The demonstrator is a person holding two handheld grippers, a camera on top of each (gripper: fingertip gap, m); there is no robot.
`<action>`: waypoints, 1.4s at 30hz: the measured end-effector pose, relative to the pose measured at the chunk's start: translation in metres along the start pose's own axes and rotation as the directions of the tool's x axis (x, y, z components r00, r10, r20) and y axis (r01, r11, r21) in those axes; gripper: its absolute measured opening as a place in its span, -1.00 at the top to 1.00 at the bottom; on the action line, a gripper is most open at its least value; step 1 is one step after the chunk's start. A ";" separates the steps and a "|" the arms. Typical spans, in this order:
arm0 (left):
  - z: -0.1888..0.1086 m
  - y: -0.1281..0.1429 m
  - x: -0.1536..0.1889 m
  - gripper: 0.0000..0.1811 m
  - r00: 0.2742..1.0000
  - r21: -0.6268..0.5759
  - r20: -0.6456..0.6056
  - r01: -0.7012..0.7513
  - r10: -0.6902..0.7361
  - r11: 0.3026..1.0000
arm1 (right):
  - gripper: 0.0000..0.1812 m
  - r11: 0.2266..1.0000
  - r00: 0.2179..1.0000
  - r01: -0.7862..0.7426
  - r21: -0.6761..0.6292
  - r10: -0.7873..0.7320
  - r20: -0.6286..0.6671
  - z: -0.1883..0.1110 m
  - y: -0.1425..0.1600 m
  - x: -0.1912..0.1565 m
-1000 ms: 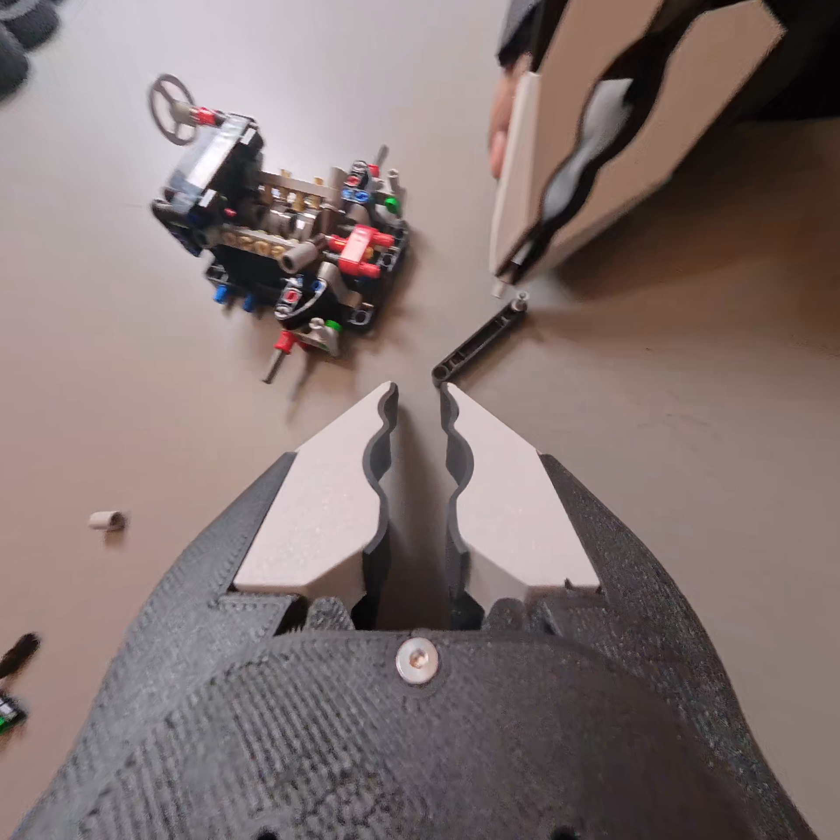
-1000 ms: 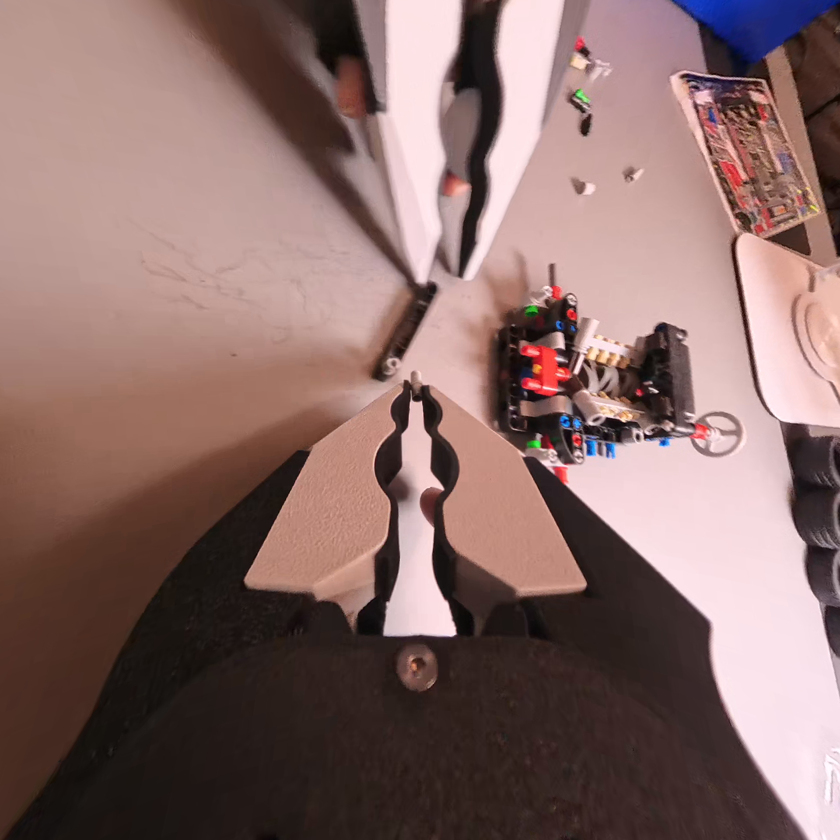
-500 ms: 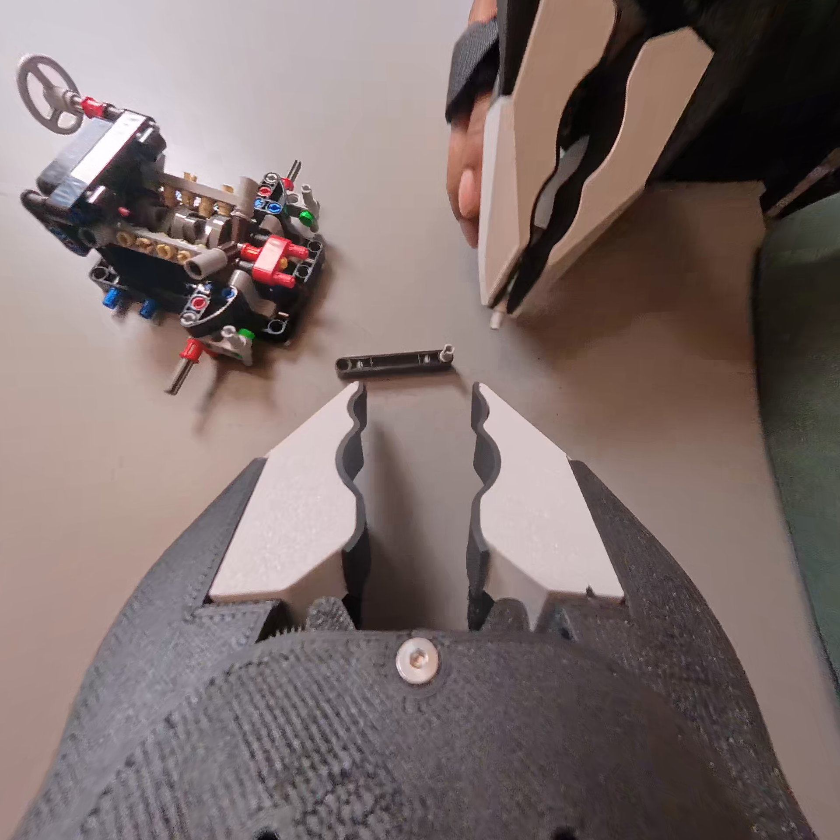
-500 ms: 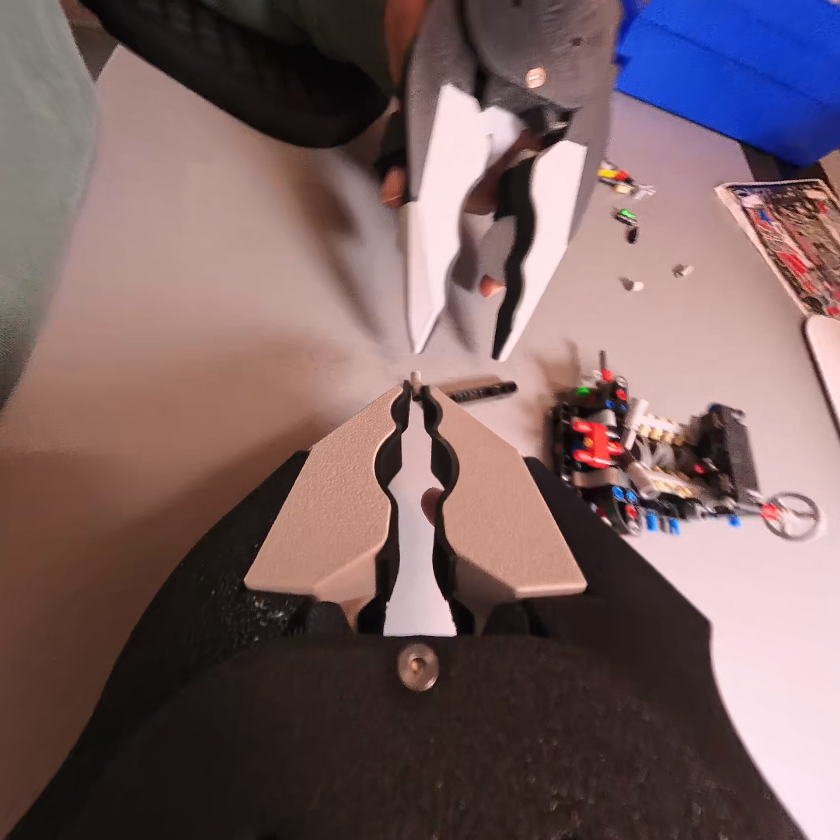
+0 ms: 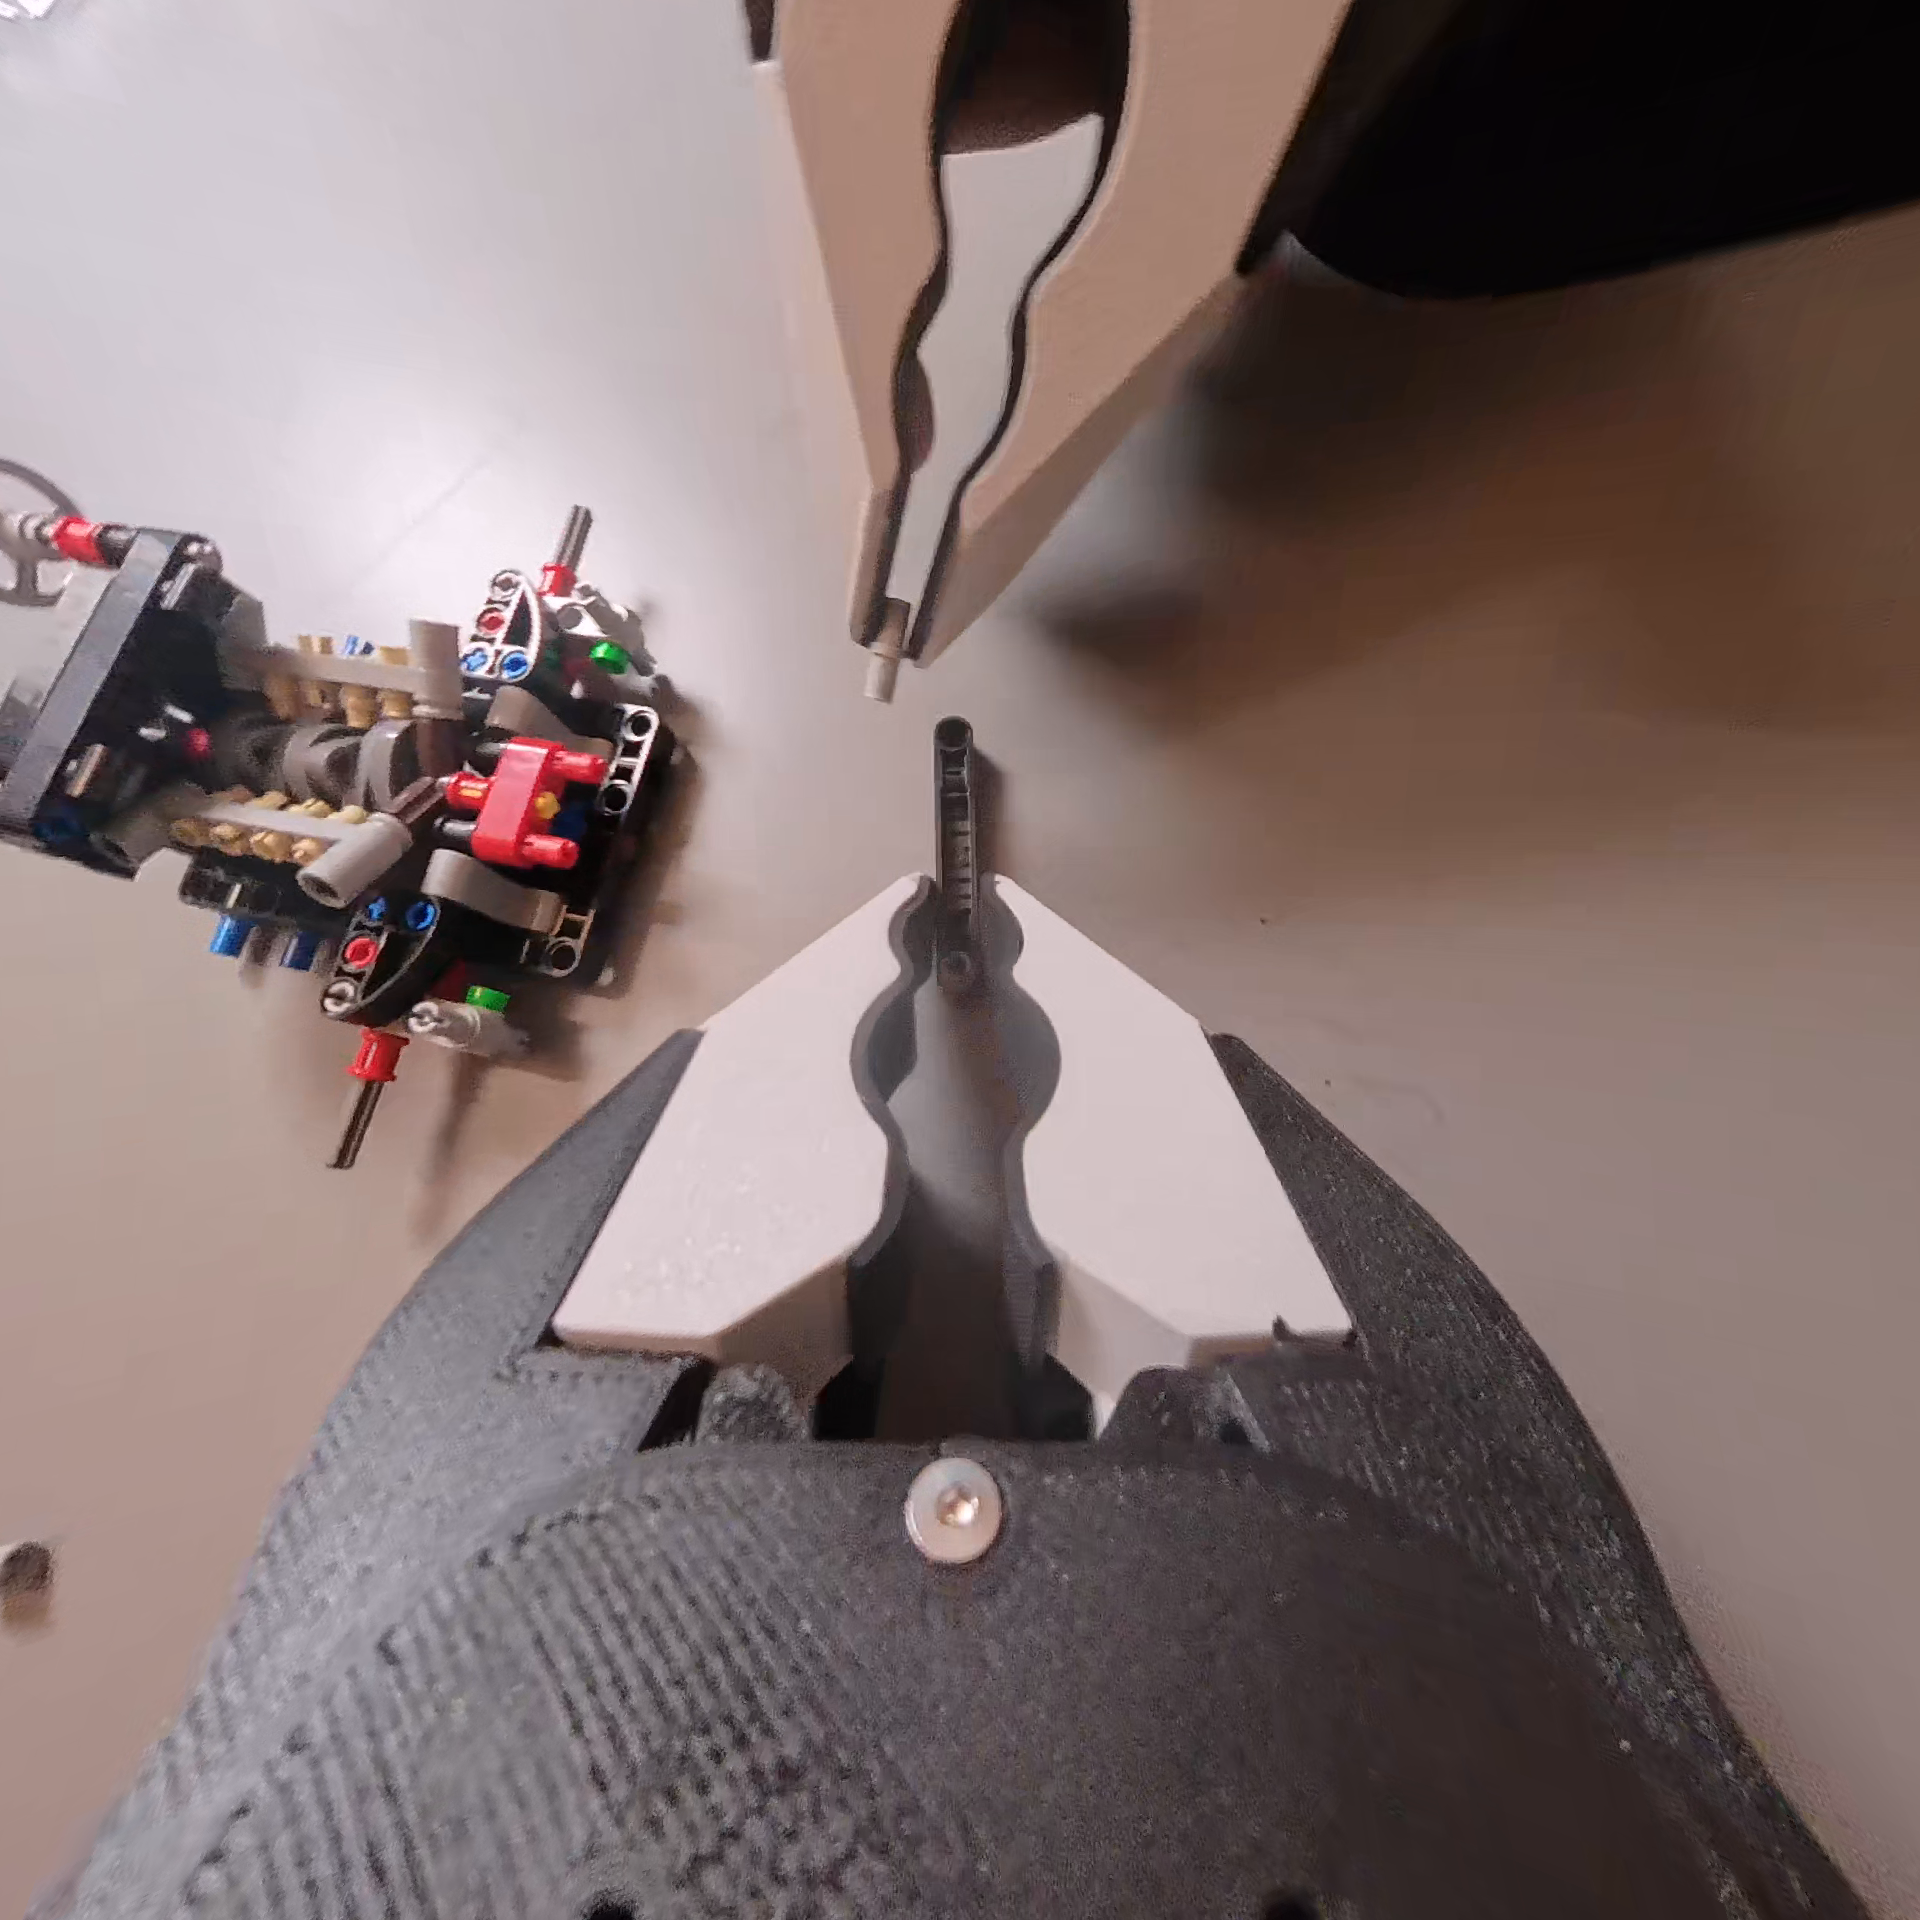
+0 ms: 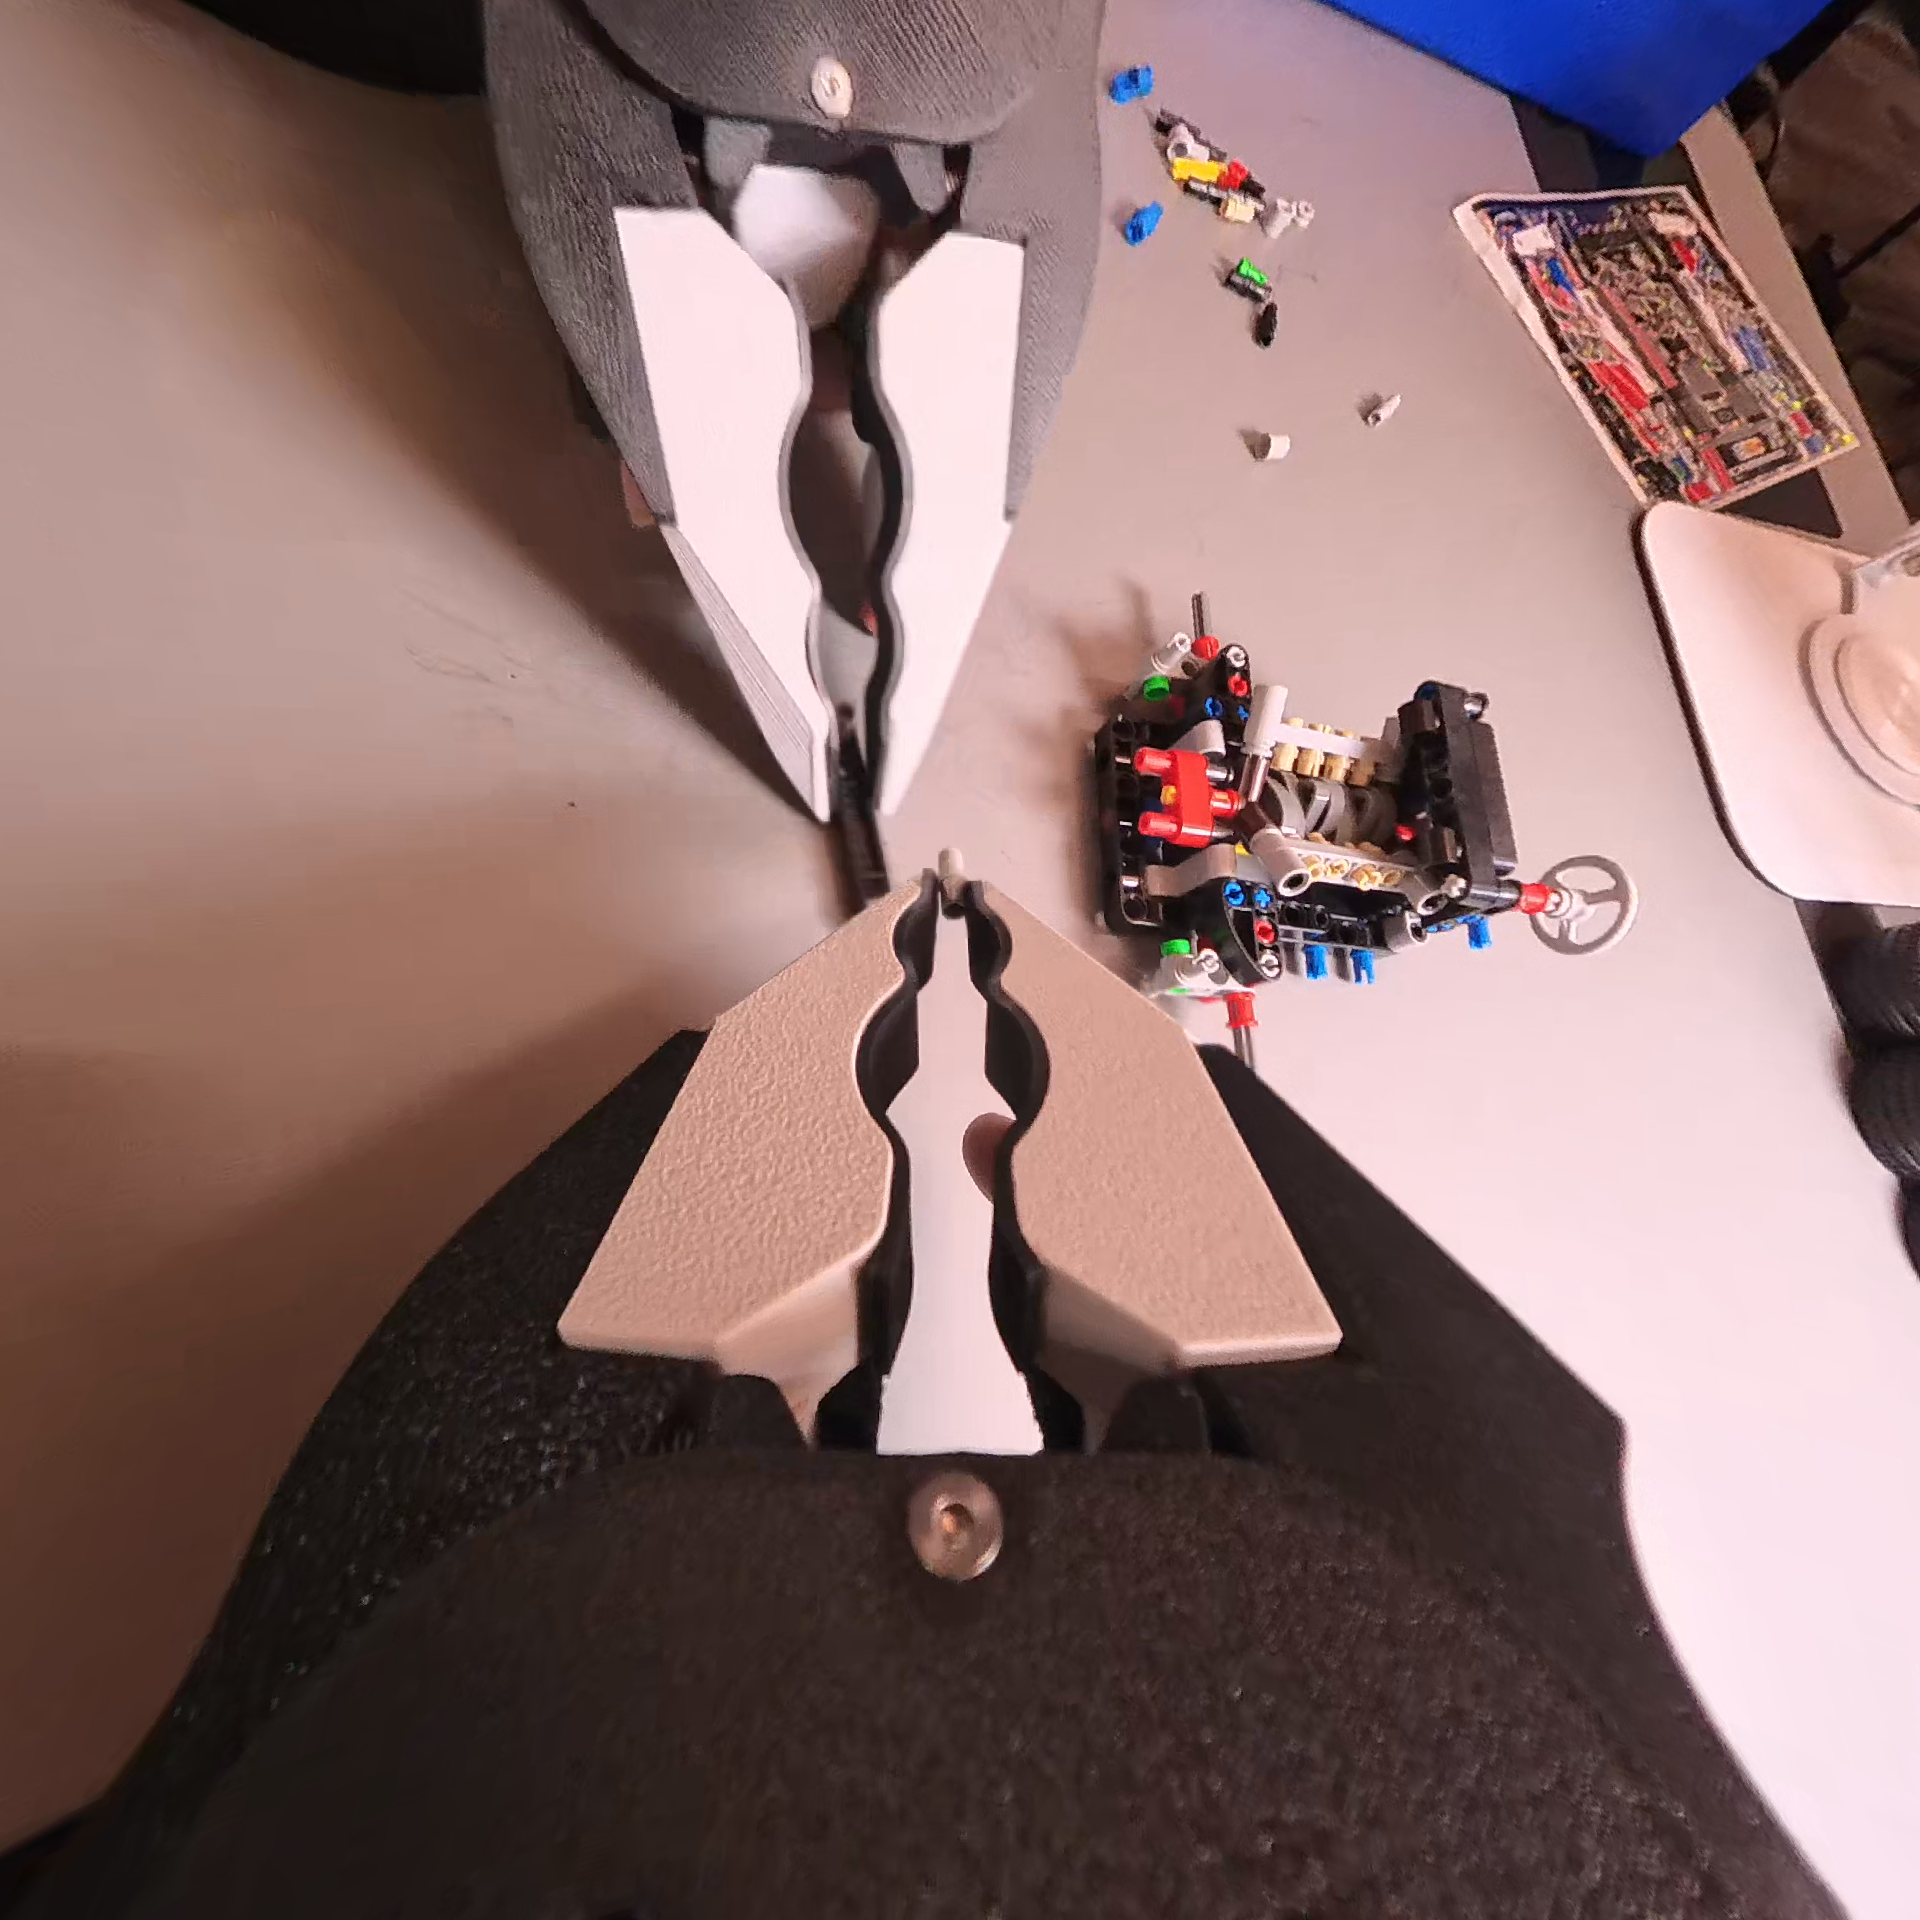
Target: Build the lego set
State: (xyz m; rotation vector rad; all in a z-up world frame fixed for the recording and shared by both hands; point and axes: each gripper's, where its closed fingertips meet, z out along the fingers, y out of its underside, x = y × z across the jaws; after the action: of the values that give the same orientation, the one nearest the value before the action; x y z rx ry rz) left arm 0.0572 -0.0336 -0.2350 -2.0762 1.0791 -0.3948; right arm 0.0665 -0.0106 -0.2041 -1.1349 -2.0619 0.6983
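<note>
My left gripper (image 5: pixel 956 883) is shut on one end of a thin black beam (image 5: pixel 954 800), which sticks out forward past its tips. My right gripper (image 6: pixel 948 894) is shut on a small grey pin (image 6: pixel 949 865) that pokes out of its tips. The two grippers face each other tip to tip, with the pin (image 5: pixel 881 675) a short gap from the beam's free end. The right wrist view shows the left gripper (image 6: pixel 857 805) and the beam (image 6: pixel 862 852). The part-built lego model (image 5: pixel 364 810) with a grey steering wheel lies on the table beside them; it also shows in the right wrist view (image 6: pixel 1330 821).
Loose small pieces (image 6: pixel 1216 182) lie far back on the table, and two grey ones (image 6: pixel 1268 445) lie nearer. An instruction booklet (image 6: pixel 1662 343), a white tray (image 6: pixel 1766 707) and black tyres (image 6: pixel 1881 1039) are on the right. A small grey piece (image 5: pixel 26 1569) lies at the left. The tips of one gripper are about 5 centimetres away from the tips of the other.
My left gripper was open behind the beam lying on the table; it has shut on the beam's end. My right gripper, still holding the pin, has come closer, tip to tip.
</note>
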 end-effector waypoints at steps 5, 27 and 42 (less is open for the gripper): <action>-0.007 0.005 0.009 0.93 0.993 -0.001 -0.060 -0.101 0.101 0.995 | 0.96 0.999 0.998 0.015 -0.050 -0.012 0.066 0.002 0.004 -0.011; -0.046 -0.040 0.025 0.96 0.938 0.286 -0.324 0.220 -0.122 0.933 | 0.96 0.992 0.987 0.051 0.118 -0.068 0.144 -0.007 -0.050 -0.032; -0.042 -0.033 0.011 0.63 0.970 0.257 -0.220 0.158 -0.101 0.953 | 0.97 0.982 0.966 0.161 -0.095 -0.137 0.217 -0.012 -0.035 -0.026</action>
State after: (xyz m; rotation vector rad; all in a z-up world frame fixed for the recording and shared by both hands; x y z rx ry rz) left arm 0.0590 -0.0506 -0.1829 -1.8930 0.9449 -0.7939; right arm 0.0677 -0.0481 -0.1790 -0.9886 -2.3641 0.6588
